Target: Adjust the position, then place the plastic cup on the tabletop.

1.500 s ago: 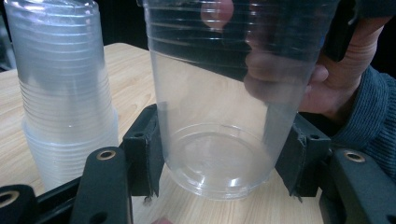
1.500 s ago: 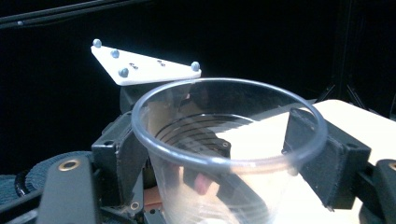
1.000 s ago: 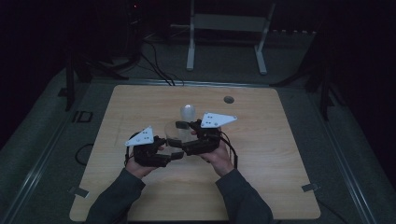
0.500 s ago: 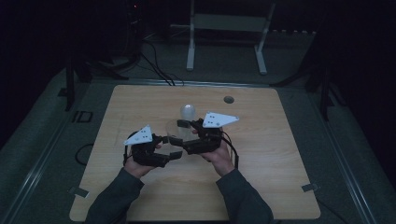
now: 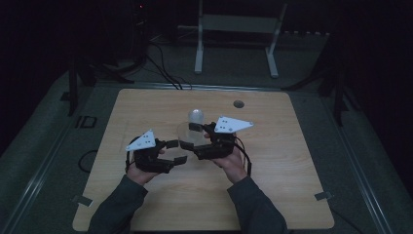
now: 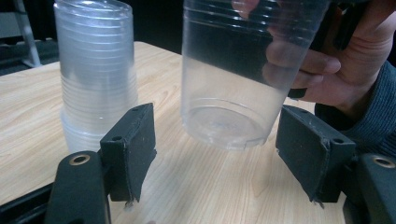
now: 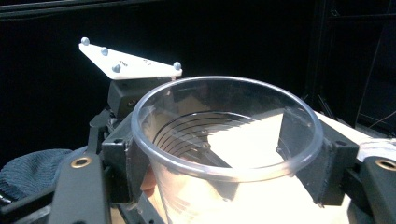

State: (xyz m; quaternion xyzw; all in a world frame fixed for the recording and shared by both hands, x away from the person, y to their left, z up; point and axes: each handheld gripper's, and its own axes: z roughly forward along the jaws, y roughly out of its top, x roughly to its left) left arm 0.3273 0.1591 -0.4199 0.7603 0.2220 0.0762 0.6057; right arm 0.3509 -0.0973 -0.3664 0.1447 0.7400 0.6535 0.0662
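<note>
A clear plastic cup (image 5: 186, 137) hangs upright just above the wooden table (image 5: 287, 190), with my right gripper (image 5: 194, 141) shut on it below the rim (image 7: 224, 126). My left gripper (image 5: 176, 151) faces it from the left. Its jaws have just been opening and now stand wide. In the left gripper view the cup's base (image 6: 229, 126) sits between and slightly beyond the pads (image 6: 135, 144) of the left gripper (image 6: 219, 149), with a gap on each side. Behind it, a stack of upside-down clear cups (image 5: 196, 117) (image 6: 95, 70) stands on the table.
A small dark disc (image 5: 238, 104) lies near the table's far edge. A white metal stand (image 5: 234, 29) and cables sit on the floor behind the table. Tape tabs mark the front corners (image 5: 323, 195).
My left gripper's jaws have spread apart from nearly closed to wide. Both hands and the cup have stayed in place.
</note>
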